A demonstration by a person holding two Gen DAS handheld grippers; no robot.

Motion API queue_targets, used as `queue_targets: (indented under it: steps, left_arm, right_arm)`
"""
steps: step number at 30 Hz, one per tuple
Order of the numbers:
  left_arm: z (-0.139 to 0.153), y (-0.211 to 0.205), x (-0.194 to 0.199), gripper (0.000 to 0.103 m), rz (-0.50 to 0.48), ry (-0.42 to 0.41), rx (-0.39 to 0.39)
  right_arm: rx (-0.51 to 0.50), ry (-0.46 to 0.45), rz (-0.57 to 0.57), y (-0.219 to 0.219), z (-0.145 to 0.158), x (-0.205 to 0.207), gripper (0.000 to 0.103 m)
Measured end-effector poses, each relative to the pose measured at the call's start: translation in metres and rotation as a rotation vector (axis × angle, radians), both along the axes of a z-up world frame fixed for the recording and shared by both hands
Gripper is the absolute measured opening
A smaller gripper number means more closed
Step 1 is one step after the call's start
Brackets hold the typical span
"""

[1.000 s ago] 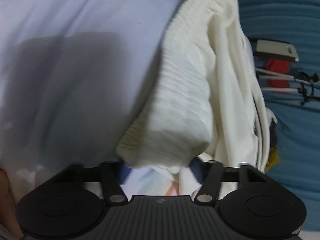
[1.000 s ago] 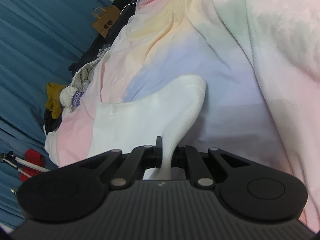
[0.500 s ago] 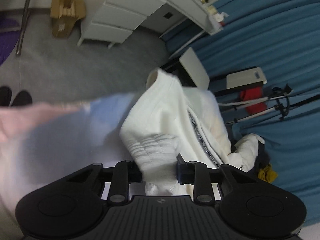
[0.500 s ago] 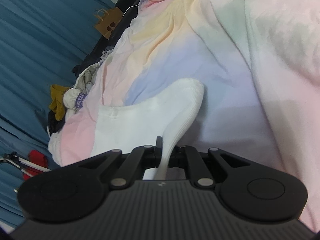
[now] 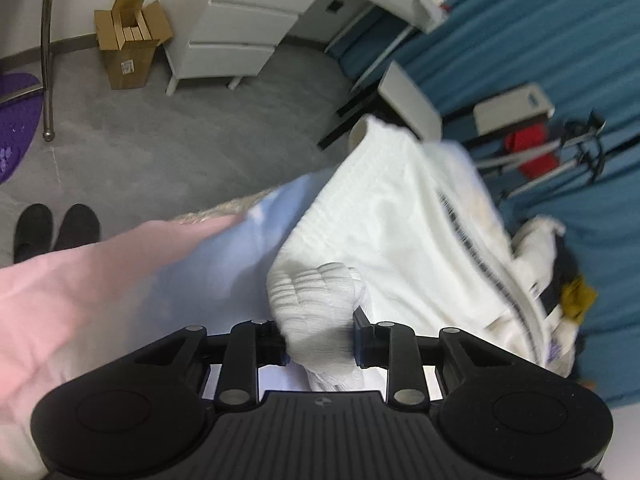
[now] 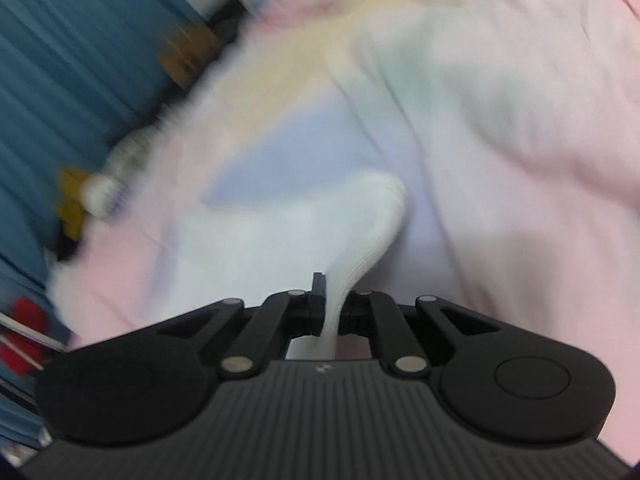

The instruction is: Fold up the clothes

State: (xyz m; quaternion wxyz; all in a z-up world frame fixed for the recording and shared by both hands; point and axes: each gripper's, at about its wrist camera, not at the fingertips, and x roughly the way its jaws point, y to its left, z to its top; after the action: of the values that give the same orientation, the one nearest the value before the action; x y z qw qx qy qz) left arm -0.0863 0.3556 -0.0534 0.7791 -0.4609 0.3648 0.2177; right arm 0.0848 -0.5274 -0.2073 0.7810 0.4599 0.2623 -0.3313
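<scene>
A: Status. The left gripper [image 5: 320,338] is clamped on a thick ribbed bunch of the white garment [image 5: 400,240], probably a cuff or hem. The right gripper [image 6: 330,312] is pinched tight on a thin ribbed edge of the same white cloth. The rest of the garment lies on the pastel bedding [image 6: 500,120], near the edge of the bed.

B: Risks?

A: First, the right grip. Only a narrow strip sits between the pads; a sharp pull from the other hand could strip it out.

B: And the left?

A: It holds a wad, not a single layer. If extra folds are trapped, the fold will likely come out lumpy or skewed.

B: Anything else?

A: The garment's far side lies by a clothes pile [image 5: 560,280] at the bed's edge. Dragging it that way may snag it or tip it onto the floor [image 5: 160,152]. Both views are blurred, so the edges are hard to judge.
</scene>
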Motion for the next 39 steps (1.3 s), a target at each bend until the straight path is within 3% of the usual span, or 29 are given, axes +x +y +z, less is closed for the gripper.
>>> queue_targets:
  steps: [2, 7, 10, 12, 14, 15, 17, 21, 29, 33, 39]
  left_arm:
    - [-0.004, 0.002, 0.005, 0.031, -0.011, 0.023, -0.015]
    - [-0.003, 0.000, 0.007, 0.040, -0.087, 0.036, 0.039]
    - [0.004, -0.005, -0.001, 0.045, -0.102, 0.010, 0.061]
    - [0.012, -0.010, -0.005, 0.051, -0.130, -0.008, 0.110]
    - [0.025, -0.020, -0.010, 0.059, -0.160, -0.016, 0.202]
    - [0.031, -0.025, -0.011, 0.061, -0.174, -0.021, 0.246]
    - [0.045, -0.034, -0.014, 0.076, -0.195, -0.040, 0.307]
    - [0.071, -0.064, -0.004, 0.081, -0.272, -0.095, 0.440]
    - [0.093, -0.188, 0.096, 0.087, -0.564, -0.187, 0.586]
    - [0.085, -0.272, 0.165, 0.087, -0.705, -0.216, 0.617]
    - [0.043, -0.392, 0.275, 0.077, -0.862, -0.187, 0.762]
  right_arm:
    - [0.026, 0.003, -0.006, -0.001, -0.011, 0.000, 0.006]
    - [-0.048, 0.037, 0.003, 0.006, 0.005, 0.005, 0.009]
    - [-0.042, 0.066, -0.062, 0.007, 0.011, -0.002, 0.024]
    - [-0.102, 0.095, -0.085, 0.011, 0.019, -0.004, 0.040]
    - [-0.163, 0.097, -0.087, 0.016, 0.029, -0.005, 0.068]
    - [-0.186, 0.084, -0.084, 0.019, 0.034, -0.006, 0.069]
    - [-0.233, 0.058, -0.080, 0.026, 0.048, -0.009, 0.073]
    - [-0.334, 0.005, -0.066, 0.048, 0.076, -0.016, 0.073]
    - [-0.413, -0.129, 0.223, 0.119, 0.103, -0.014, 0.073]
    - [-0.402, -0.149, 0.340, 0.139, 0.101, -0.003, 0.073]
    - [-0.337, -0.146, 0.416, 0.146, 0.087, 0.016, 0.073]
